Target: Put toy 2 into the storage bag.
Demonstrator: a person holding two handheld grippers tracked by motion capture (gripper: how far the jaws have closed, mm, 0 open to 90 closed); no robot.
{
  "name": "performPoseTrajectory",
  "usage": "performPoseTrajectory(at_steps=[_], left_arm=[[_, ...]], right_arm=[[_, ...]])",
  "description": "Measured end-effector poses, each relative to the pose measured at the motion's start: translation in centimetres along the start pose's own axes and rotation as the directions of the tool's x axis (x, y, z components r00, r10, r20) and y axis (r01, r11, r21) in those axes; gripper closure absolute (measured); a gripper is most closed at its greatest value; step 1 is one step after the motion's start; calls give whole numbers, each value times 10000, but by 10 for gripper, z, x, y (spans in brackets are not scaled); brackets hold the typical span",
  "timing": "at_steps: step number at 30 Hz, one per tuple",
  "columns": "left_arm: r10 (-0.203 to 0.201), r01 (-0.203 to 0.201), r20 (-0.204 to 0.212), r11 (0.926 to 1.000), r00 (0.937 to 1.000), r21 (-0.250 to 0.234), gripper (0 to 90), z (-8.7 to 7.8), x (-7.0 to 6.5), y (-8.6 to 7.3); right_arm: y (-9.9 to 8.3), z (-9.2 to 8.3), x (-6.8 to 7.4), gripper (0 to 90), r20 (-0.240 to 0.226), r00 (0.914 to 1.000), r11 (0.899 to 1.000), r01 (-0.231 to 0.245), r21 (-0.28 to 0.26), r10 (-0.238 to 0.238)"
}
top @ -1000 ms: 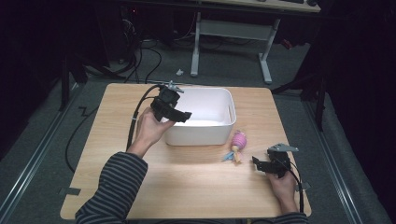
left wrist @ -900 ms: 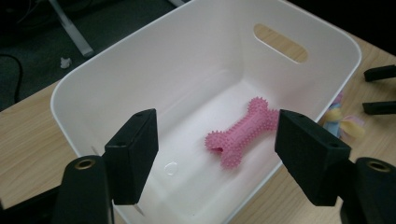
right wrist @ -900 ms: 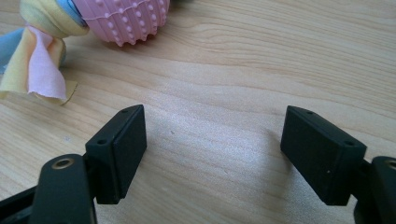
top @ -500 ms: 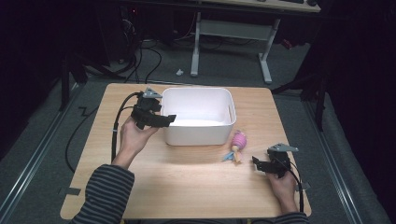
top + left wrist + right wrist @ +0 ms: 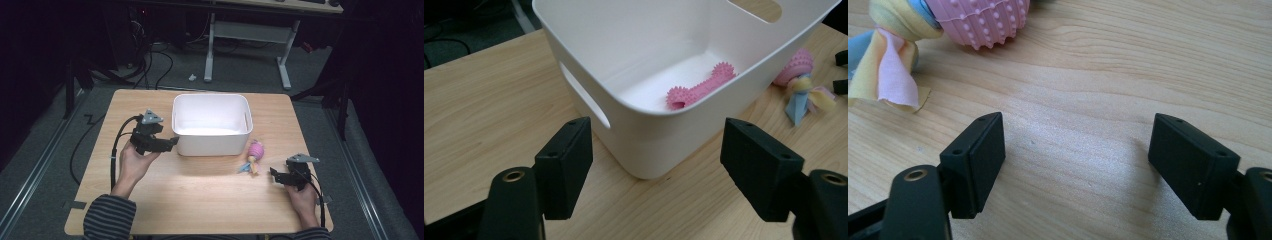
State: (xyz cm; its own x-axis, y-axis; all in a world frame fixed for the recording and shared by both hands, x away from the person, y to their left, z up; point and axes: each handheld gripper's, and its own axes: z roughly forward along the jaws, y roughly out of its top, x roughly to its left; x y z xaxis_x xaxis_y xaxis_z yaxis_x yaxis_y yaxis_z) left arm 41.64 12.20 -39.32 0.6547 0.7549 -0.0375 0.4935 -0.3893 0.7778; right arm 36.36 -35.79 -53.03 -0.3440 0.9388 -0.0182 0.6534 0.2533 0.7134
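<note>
A white bin (image 5: 210, 142) stands mid-table, and in the left gripper view a pink spiky bone toy (image 5: 701, 89) lies on its floor. A pink knobbly ball toy with blue and yellow cloth tails (image 5: 254, 152) lies on the wood off the bin's front right corner. My left gripper (image 5: 171, 143) hangs low beside the bin's front left corner and points at it. Its jaws are open with nothing between them (image 5: 656, 137) and have just widened a little. My right gripper (image 5: 274, 173) rests near the table's right front, open and empty (image 5: 1075, 132), a short way from the ball toy (image 5: 980, 20).
Black cables trail from both grippers over the wooden table (image 5: 200, 195). A metal desk frame (image 5: 245, 35) stands on the floor beyond the far edge, with more cables on the floor there.
My left hand has moved left and down, from above the bin's left rim to beside its front left corner. The right hand has stayed put.
</note>
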Motion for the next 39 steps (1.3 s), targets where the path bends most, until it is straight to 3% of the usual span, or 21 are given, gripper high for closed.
performPoseTrajectory(at_steps=[3, 9, 16, 18, 26, 34, 39], left_arm=[[-262, 265, 192, 9995, 9995, -141, 280, -1, 0, -14], [-450, 448, 125, 9989, 9989, 148, 272, 2, 2, -43], [-793, 792, 50, 9968, 9968, 69, 262, 7, 6, -68], [-1195, 1194, 104, 9928, 9928, 26, 260, 14, 9, -83], [-1786, 1789, -96, 9829, 9839, 427, 249, 37, 16, -112], [-1673, 1736, -758, 9810, 9830, 861, 241, 60, 19, -125], [-1510, 1582, -981, 9849, 9837, 701, 236, 63, 19, -126]], right_arm=[[0, 0, 0, 230, 2, 10000, 10000, 5, -2, -5], [0, 0, 0, 230, 16, 10000, 10000, -7, -4, 7], [0, 0, 0, 230, 23, 10000, 10000, -18, 1, 18], [0, 0, 0, 230, 22, 10000, 10000, -19, 1, 19], [0, 0, 0, 230, 15, 10000, 10000, -21, 5, 21], [0, 0, 0, 230, 34, 10000, 10000, -35, 5, 35], [0, 0, 0, 230, 40, 10000, 10000, -39, 12, 39]])
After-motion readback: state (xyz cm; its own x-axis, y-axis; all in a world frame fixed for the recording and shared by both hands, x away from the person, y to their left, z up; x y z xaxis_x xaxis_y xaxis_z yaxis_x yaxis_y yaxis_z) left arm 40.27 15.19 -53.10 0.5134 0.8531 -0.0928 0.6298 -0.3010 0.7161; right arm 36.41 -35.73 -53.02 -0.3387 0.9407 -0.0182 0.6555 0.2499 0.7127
